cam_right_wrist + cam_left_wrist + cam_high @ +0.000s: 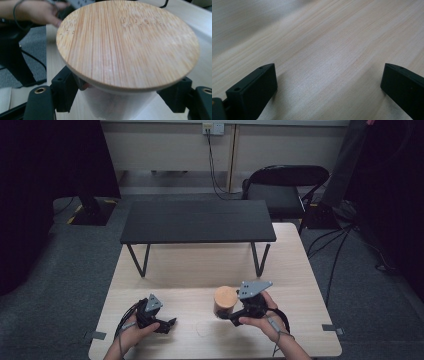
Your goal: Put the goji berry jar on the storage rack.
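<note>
A jar (pixel 225 299) with a pale translucent body and a round bamboo lid (pixel 127 42) is held just above the light wooden table (pixel 300 270), near its front. My right gripper (pixel 223 314) is shut on the jar's body just under the lid, one black jaw on each side. In the right gripper view, this gripper (pixel 122 98) has its pads (pixel 65 88) pressed against the jar wall. My left gripper (pixel 170 324) rests low at the front left of the table. Its jaws (pixel 329 87) stand wide open over bare wood with nothing between them.
A low black bench (pixel 197 221) stands across the back half of the table. Behind the table is a black folding chair (pixel 282 187), and cables (pixel 340 245) run over the grey floor at the right. A faint round outline (pixel 205 329) lies on the table between the grippers.
</note>
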A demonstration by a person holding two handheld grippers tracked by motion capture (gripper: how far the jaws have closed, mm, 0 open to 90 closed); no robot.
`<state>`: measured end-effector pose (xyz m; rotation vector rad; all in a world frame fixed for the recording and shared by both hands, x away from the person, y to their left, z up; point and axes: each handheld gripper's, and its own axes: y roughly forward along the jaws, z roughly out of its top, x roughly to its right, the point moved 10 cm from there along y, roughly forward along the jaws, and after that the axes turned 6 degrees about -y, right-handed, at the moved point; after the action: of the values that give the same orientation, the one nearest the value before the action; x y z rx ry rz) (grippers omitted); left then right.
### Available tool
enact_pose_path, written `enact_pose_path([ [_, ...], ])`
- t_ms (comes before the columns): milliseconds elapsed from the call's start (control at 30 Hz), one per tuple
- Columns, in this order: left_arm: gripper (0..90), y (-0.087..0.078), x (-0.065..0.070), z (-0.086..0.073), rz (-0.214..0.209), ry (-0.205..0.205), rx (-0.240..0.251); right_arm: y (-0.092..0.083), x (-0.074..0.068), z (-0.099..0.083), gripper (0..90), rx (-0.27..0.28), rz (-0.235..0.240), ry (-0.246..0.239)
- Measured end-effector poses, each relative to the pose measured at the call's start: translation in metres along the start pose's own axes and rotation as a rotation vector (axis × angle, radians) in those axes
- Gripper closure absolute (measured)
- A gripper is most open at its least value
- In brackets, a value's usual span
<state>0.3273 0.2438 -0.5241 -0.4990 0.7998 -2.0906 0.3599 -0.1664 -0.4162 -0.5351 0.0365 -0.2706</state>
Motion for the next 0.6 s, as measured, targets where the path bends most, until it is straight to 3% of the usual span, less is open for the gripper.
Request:
enact_pose_path([
  [333,0.0,0.000,0.000,0.000,0.000,0.000,0.000,-0.029,0.028,0.054,25.6,0.007,-0.075,0.000],
  [600,0.0,0.000,0.000,0.000,0.000,0.000,0.000,-0.040,0.046,0.091,25.6,0.029,-0.124,0.008],
])
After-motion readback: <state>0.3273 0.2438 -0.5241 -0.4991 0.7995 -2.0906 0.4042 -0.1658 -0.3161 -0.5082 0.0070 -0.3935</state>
